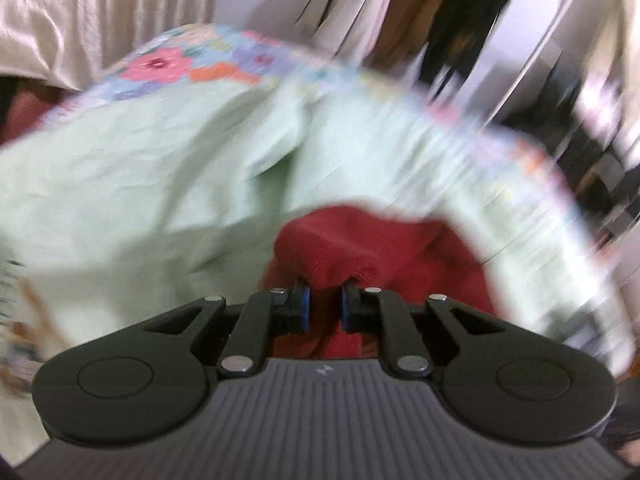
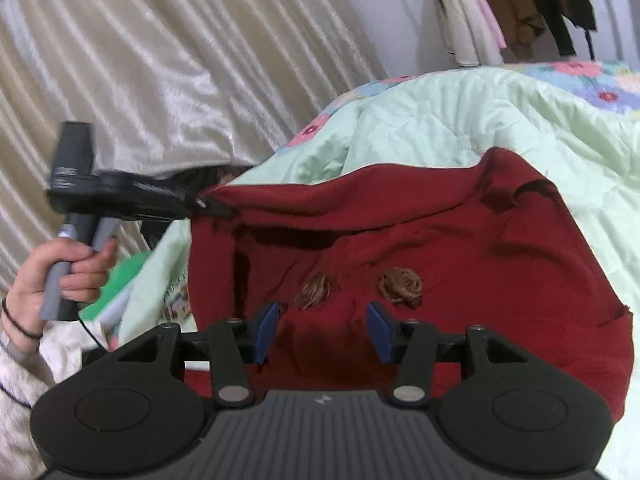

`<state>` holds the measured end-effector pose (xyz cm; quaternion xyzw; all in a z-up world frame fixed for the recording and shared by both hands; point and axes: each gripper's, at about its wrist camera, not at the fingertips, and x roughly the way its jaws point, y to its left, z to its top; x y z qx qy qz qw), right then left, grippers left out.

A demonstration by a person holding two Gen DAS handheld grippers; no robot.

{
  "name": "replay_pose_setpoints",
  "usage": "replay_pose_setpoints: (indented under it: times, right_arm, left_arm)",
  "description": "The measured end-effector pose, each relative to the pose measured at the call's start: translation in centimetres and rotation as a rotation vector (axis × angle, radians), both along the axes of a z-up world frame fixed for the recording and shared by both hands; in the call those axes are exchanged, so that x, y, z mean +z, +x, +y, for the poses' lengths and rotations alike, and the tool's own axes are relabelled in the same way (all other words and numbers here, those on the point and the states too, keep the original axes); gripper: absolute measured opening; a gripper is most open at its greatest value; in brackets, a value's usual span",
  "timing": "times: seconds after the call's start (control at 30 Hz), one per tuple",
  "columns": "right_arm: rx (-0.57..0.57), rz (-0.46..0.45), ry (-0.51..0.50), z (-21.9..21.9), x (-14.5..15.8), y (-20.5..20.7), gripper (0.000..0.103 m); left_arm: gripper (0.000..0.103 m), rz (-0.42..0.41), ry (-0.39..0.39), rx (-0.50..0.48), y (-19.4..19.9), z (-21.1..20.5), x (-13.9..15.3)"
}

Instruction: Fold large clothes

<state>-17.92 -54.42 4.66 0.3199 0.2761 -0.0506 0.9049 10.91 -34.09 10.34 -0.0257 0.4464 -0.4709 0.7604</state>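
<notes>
A dark red garment (image 2: 460, 248) with two brown rosettes (image 2: 400, 286) lies on a pale green quilt (image 2: 460, 120). My left gripper (image 1: 323, 300) is shut on a raised fold of the red garment (image 1: 352, 240); the left wrist view is blurred. In the right wrist view that same left gripper (image 2: 204, 202), held by a hand (image 2: 68, 272), pinches the garment's far left corner and lifts it. My right gripper (image 2: 322, 330) stands open just above the red cloth near the rosettes, with nothing clamped between its blue pads (image 2: 267, 326).
The green quilt has a floral patchwork border (image 1: 168, 64). A cream satin curtain (image 2: 140, 60) hangs at the left. Clothes hang on a rack (image 2: 520, 8) behind the bed. A green and white item (image 2: 120, 292) lies near the hand.
</notes>
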Motion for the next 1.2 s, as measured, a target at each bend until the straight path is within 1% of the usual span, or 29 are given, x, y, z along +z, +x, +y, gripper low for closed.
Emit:
replay_pose_setpoints:
  times: [0.03, 0.07, 0.13, 0.17, 0.23, 0.3, 0.33, 0.37, 0.43, 0.53, 0.6, 0.67, 0.7, 0.73, 0.77, 0.8, 0.83, 0.87, 0.9, 0.93, 1.0, 1.03, 1.1, 1.13, 1.2]
  right_arm:
    - [-0.032, -0.017, 0.036, -1.1, -0.1, -0.4, 0.054]
    - [-0.065, -0.028, 0.087, -2.1, -0.3, -0.7, 0.054]
    - [-0.093, -0.045, 0.185, -3.6, -0.8, -1.0, 0.056]
    - [-0.104, -0.054, 0.232, -4.2, -1.1, -1.2, 0.056]
    - [-0.133, -0.075, 0.362, -5.4, -1.8, -0.9, 0.056]
    - [-0.155, -0.079, 0.462, -6.1, -2.4, -0.2, 0.06]
    - [-0.182, -0.072, 0.556, -7.0, -3.2, 0.6, 0.061]
    - [-0.209, -0.056, 0.62, -7.5, -3.8, 1.6, 0.063]
    - [-0.26, -0.021, 0.712, -8.4, -4.9, 3.3, 0.063]
    - [-0.285, 0.012, 0.794, -8.7, -6.9, 6.3, 0.064]
    - [-0.296, -0.007, 0.871, -8.8, -8.0, 7.7, 0.064]
    - [-0.318, -0.046, 0.944, -9.1, -9.4, 9.4, 0.064]
    - [-0.294, -0.047, 0.962, -9.6, -10.0, 10.9, 0.059]
    - [-0.277, -0.035, 0.95, -10.1, -10.1, 12.1, 0.05]
    - [-0.265, -0.028, 0.91, -10.3, -9.6, 12.7, 0.027]
    - [-0.254, -0.023, 0.863, -10.4, -9.0, 13.2, 0.012]
    - [-0.242, -0.019, 0.815, -10.6, -8.4, 13.7, 0.006]
    - [-0.229, -0.017, 0.772, -10.7, -7.5, 13.9, 0.004]
    - [-0.215, -0.029, 0.72, -10.9, -6.2, 13.8, 0.003]
    - [-0.204, -0.051, 0.687, -11.1, -5.1, 13.6, 0.003]
    - [-0.187, -0.083, 0.641, -11.7, -3.4, 13.0, 0.003]
    - [-0.183, -0.104, 0.611, -12.3, -2.4, 12.6, 0.003]
    - [-0.182, -0.129, 0.571, -13.1, -1.1, 12.0, 0.004]
    - [-0.184, -0.156, 0.53, -14.1, 0.2, 11.5, 0.004]
    - [-0.192, -0.177, 0.435, -15.5, 1.8, 11.0, 0.004]
  left_arm:
    - [0.013, 0.027, -0.043, -0.007, -0.2, -0.1, 0.6]
    - [0.013, 0.034, -0.061, -0.014, -0.5, -0.4, 0.9]
    - [0.013, 0.049, -0.111, -0.033, -1.7, -1.4, 1.9]
    - [0.013, 0.055, -0.125, -0.038, -2.1, -1.7, 2.2]
    - [0.013, 0.074, -0.136, -0.039, -2.6, -1.9, 2.3]
    - [0.013, 0.087, -0.146, -0.041, -3.1, -1.7, 2.3]
    - [0.013, 0.091, -0.152, -0.044, -3.3, -1.5, 2.3]
    - [0.013, 0.094, -0.157, -0.046, -3.5, -1.1, 2.3]
    - [0.013, 0.094, -0.165, -0.047, -3.9, -0.2, 2.3]
    - [0.013, 0.097, -0.162, -0.04, -3.7, 0.9, 1.9]
    - [0.013, 0.097, -0.155, -0.042, -3.4, 1.4, 1.7]
    - [0.013, 0.091, -0.147, -0.044, -3.1, 1.6, 1.5]
    - [0.013, 0.082, -0.141, -0.049, -2.9, 1.7, 1.4]
    - [0.014, 0.067, -0.13, -0.051, -2.8, 1.8, 1.3]
    - [0.016, 0.048, -0.108, -0.046, -2.8, 1.9, 1.2]
    - [0.021, 0.024, -0.078, -0.036, -2.7, 1.9, 1.0]
    - [0.028, -0.001, -0.048, -0.027, -2.6, 2.0, 0.8]
    - [0.033, -0.025, -0.017, -0.017, -2.5, 2.1, 0.6]
    - [0.044, -0.044, 0.013, -0.004, -2.3, 2.3, 0.2]
    - [0.05, -0.048, 0.029, 0.006, -2.0, 2.5, -0.2]
    - [0.052, -0.031, 0.018, 0.008, -1.8, 3.0, -0.7]
    - [0.056, -0.015, 0.001, 0.004, -1.8, 3.2, -1.0]
    - [0.059, 0.014, -0.013, -0.015, -1.9, 2.8, -1.3]
    - [0.059, 0.033, -0.017, -0.032, -2.0, 2.2, -1.4]
    - [0.06, 0.03, -0.007, -0.057, -2.6, 0.9, -1.7]
